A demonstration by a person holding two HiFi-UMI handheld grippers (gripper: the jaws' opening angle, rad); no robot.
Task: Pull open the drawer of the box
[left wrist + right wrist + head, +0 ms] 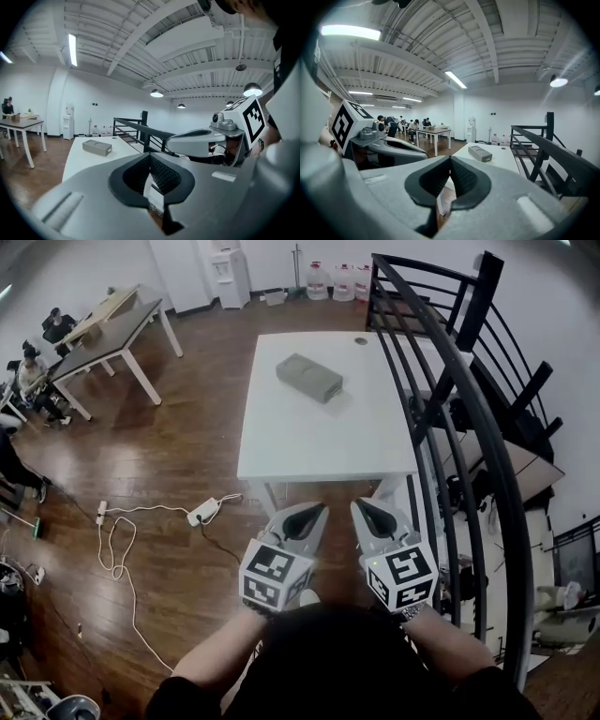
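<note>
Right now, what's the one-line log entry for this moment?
phase: pre-approach | left gripper: shut, empty | right gripper: shut, empty | box: on white table, untouched, far from both grippers

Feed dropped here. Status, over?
Left gripper, right gripper shut, empty, short of table. Box untouched, on table's far half. Nothing between.

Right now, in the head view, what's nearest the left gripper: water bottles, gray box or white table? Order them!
1. white table, near edge just ahead.
2. gray box, on the table's far half.
3. water bottles, by the far wall.
</note>
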